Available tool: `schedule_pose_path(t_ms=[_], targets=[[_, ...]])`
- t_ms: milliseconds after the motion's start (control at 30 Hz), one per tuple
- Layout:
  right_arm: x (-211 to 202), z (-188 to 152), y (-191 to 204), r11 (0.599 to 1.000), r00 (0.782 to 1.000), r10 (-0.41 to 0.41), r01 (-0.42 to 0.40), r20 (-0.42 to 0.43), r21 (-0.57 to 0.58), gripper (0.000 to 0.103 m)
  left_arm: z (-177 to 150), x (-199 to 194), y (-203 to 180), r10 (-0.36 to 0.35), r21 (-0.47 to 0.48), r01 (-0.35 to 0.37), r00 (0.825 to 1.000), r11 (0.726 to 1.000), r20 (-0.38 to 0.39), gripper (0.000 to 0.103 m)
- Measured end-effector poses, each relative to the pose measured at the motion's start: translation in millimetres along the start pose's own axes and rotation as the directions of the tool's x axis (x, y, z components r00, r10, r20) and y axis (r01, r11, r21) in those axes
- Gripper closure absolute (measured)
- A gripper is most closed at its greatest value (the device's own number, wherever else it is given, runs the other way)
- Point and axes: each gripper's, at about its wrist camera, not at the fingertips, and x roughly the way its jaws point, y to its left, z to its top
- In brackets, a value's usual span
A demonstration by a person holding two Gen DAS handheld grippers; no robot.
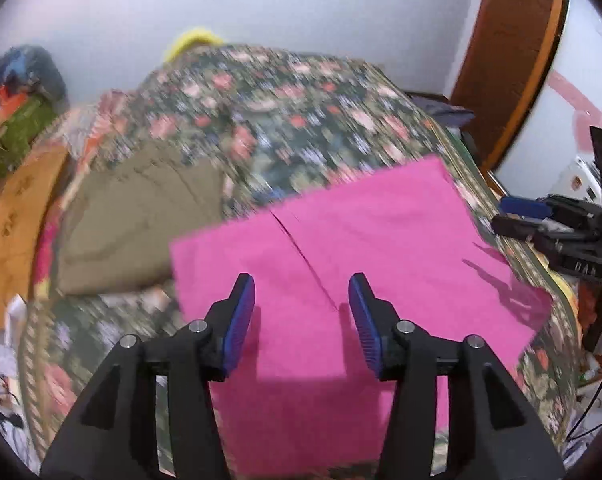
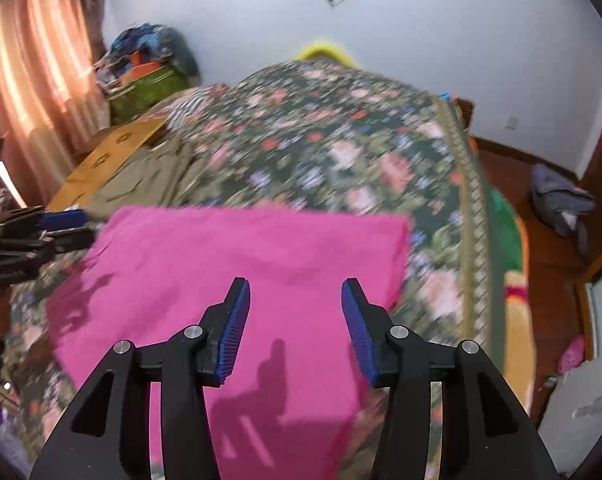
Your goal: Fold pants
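Two grippers are over the bed (image 1: 301,92), and that floral spread fills most of both your views, blurred with motion. On it, the pink pants (image 1: 341,240) lie flat across the near side, with a dark seam line running down the middle in the left view. Off to their left sits a folded olive garment (image 1: 137,220), close to the pink fabric's left edge, and beyond that a brown cardboard sheet (image 1: 9,232) at the bed's side. Your left gripper (image 1: 301,292) hangs above the pants with its blue pads (image 1: 241,320) spread wide, nothing between them. Your right gripper (image 2: 296,296) is the same: fingers parted, empty, poised over the pink cloth near its right edge, its shadow cast on the fabric.
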Motion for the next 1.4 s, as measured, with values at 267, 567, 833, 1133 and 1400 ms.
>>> schedule_pose_path(t_ms=[267, 567, 833, 1133, 1400], targets=[[13.0, -59.1, 20.7, 0.999, 0.991, 0.036, -0.037, -0.128, -0.003, 0.055, -38.9, 12.8, -15.0, 0.038, 0.026, -0.037, 0.998, 0.999, -0.040, 0.049], [-19.5, -60.1, 17.4, 0.999, 0.995, -0.022, 0.025, -0.095, 0.032, 0.054, -40.3, -35.8, 16.8, 0.090, -0.091, -0.090, 0.996, 0.992, 0.004, 0.028], [-42.0, -46.7, 29.3, 0.999, 1.000, -0.019, 0.019, 0.003, 0.031, 0.051, -75.0, -48.2, 65.4, -0.040, -0.354, 0.020, 0.998, 0.935, -0.049, 0.009], [-30.8, -50.7, 43.7, 0.999, 0.999, -0.035, 0.035, -0.007, -0.013, 0.051, -106.3, -31.8, 58.6, -0.267, -0.482, 0.202, 0.961, 0.853, -0.068, 0.009], [2.8, -64.9, 37.2, 0.998, 0.994, -0.053, 0.049, -0.099, -0.043, 0.051, -102.7, -24.8, 45.7, -0.308, -0.491, 0.252, 0.951, 0.834, -0.036, 0.006]])
